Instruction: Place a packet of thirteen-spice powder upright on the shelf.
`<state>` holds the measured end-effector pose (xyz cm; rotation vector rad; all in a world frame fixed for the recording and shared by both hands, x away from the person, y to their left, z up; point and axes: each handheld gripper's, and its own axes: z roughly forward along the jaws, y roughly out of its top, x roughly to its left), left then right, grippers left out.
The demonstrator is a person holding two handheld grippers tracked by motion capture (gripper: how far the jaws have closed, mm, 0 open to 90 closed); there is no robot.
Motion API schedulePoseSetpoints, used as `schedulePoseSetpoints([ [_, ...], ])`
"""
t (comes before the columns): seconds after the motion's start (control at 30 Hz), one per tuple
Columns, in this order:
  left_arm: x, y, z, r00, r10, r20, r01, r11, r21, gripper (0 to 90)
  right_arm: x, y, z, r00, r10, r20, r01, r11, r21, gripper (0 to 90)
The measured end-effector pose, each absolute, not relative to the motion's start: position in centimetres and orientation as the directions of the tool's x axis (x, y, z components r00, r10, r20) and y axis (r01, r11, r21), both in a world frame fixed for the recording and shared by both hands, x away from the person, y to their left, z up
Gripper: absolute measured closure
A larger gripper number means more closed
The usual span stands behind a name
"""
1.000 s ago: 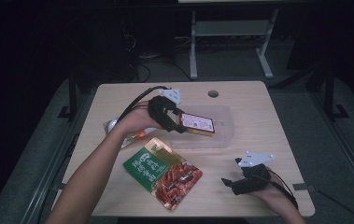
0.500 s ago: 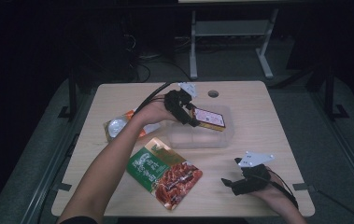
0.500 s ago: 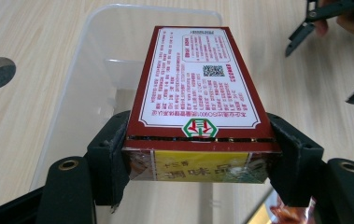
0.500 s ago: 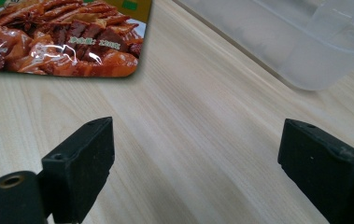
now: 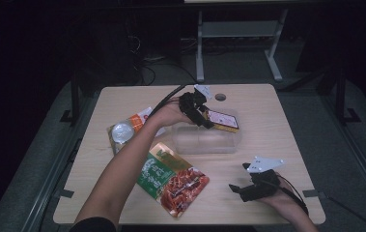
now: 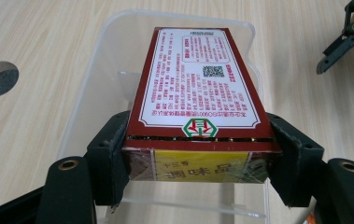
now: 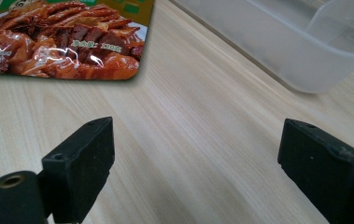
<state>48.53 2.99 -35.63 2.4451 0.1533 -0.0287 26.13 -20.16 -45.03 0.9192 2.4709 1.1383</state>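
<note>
Red-and-yellow box [image 6: 199, 105] sits clamped between the jaws of the left hand-held gripper [image 5: 201, 115], the pads pressing on both of its long sides, and it hangs over the clear plastic container [image 5: 208, 143]. In the high view the box [image 5: 222, 121] lies toward the container's far right corner, at about 1 o'clock from the container's middle; whether it touches the rim or the floor cannot be told.

At about 9 o'clock from the container an orange-and-white pouch [image 5: 128, 128] lies flat on the bench [image 5: 277, 121], partly under the person's left forearm. At about 7 o'clock from the container lies a green-and-red food packet [image 5: 172, 178], flat and well apart from the pouch.

At about 5 o'clock from the container, near the bench's front edge, the right hand-held gripper [image 5: 238, 190] rests low over the wood. Its jaws stand wide apart with nothing between them, pointing toward the food packet [image 7: 67, 39] and the container's corner [image 7: 305, 42].
</note>
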Motion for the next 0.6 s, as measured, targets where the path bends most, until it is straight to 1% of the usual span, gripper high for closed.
schedulePoseSetpoints([
  [0.37,48.96,2.53,-35.93,0.990,0.124,-0.063,0.135,-0.752,0.646,31.7,26.14,-20.02,-45.02,-0.771,0.637,0.020,0.428,0.495,0.756,10.5],
  [0.6,49.04,2.43,-35.67,0.991,0.119,-0.062,0.129,-0.735,0.666,31.7,26.20,-20.00,-44.98,-0.770,0.637,0.023,0.431,0.493,0.756,10.5],
])
